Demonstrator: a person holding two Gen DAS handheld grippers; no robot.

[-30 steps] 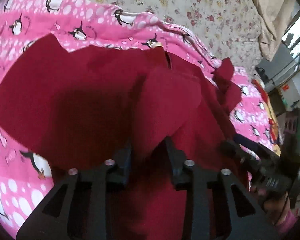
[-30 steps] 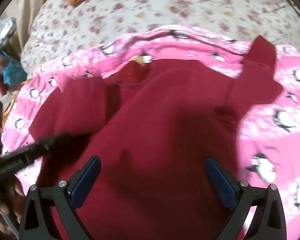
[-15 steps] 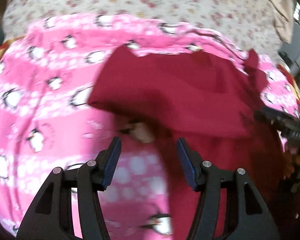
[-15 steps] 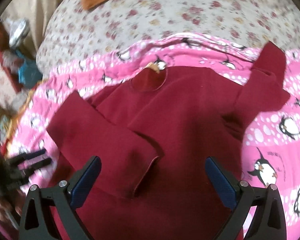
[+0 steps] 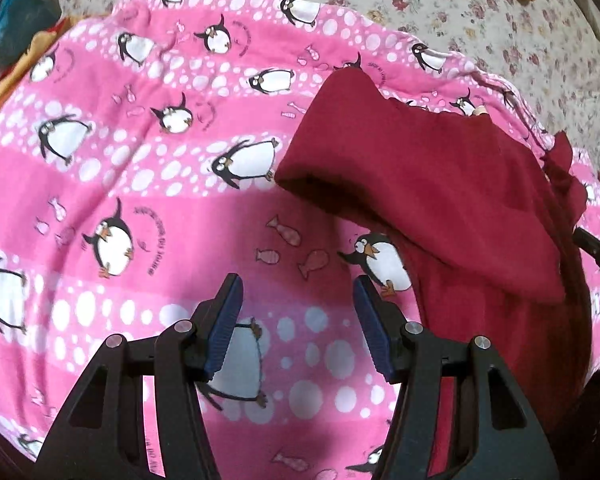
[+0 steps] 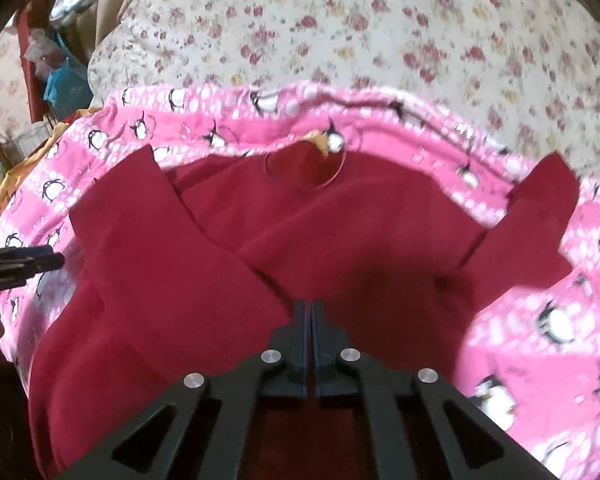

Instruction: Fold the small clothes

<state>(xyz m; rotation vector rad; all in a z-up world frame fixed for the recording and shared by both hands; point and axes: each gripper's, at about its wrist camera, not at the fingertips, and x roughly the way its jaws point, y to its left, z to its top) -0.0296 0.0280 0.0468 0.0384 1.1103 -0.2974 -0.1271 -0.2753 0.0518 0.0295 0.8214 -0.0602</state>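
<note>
The right gripper (image 6: 312,312) sits closed over the red shirt (image 6: 340,248), apparently pinching no cloth; the folded sleeve (image 6: 148,248) lies to its left.

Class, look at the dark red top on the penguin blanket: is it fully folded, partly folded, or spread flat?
Partly folded. One sleeve lies across the red top; the other sleeve still sticks out onto the blanket.

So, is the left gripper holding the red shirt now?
No, the left gripper is open over the pink blanket, with the red shirt lying beside it.
</note>
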